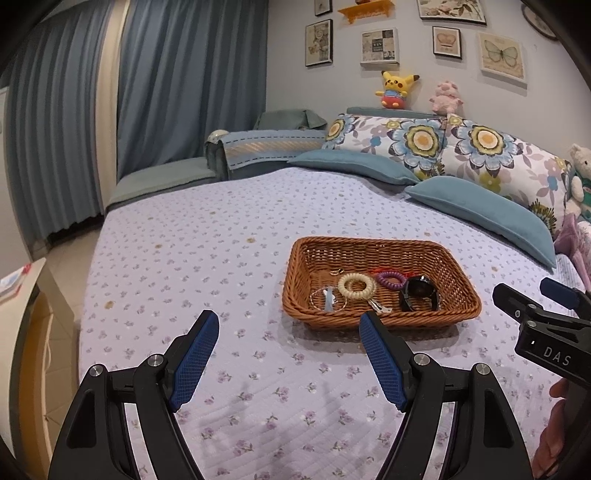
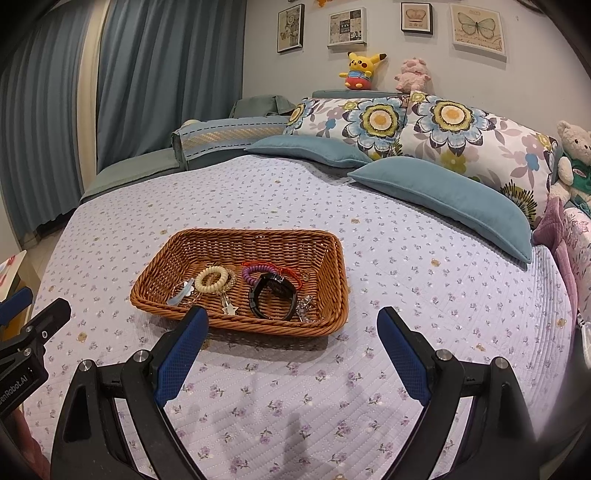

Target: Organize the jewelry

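Open bedspread (image 2: 406, 295) around basket (image 2: 236, 236)

left gripper (image 1: 288, 325) jaws stood wide apart, nothing between them, right gripper (image 2: 291, 325) likewise spread and empty, both angled downward, side by side

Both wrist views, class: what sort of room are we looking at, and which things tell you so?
Most likely a bedroom: a bed with a floral quilt, pillows at its head, soft toys such as the yellow plush above them, and framed pictures on the wall.
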A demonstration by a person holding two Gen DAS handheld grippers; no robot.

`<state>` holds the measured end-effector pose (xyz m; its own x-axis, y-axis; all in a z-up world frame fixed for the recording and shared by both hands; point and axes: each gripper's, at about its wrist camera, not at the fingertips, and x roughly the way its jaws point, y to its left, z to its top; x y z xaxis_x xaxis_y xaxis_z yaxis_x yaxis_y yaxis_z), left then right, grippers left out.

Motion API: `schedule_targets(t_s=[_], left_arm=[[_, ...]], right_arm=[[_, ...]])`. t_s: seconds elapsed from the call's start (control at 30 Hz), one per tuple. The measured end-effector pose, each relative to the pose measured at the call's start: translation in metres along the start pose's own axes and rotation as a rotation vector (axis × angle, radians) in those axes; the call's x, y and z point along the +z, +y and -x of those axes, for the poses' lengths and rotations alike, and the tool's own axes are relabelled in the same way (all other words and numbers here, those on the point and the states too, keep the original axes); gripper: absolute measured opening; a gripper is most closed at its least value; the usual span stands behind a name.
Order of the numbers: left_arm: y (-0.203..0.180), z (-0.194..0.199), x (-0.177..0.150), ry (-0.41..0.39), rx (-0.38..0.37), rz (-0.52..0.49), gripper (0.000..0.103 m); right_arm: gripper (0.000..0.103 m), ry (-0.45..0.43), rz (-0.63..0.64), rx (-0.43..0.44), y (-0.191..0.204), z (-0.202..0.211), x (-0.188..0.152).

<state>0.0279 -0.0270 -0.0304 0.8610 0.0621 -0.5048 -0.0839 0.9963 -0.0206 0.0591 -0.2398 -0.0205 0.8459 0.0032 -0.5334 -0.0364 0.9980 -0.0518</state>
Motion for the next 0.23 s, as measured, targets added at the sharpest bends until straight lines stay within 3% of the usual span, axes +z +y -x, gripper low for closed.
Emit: schedule_targets(t_s=[0.23], left_arm=[[-0.003,0.0021,-0.0002,-0.014,0.021,-0.02,0.079]], right_arm=[[0.093,0.003,0.003,0.0,0.0006,-0.0005,0.0005]])
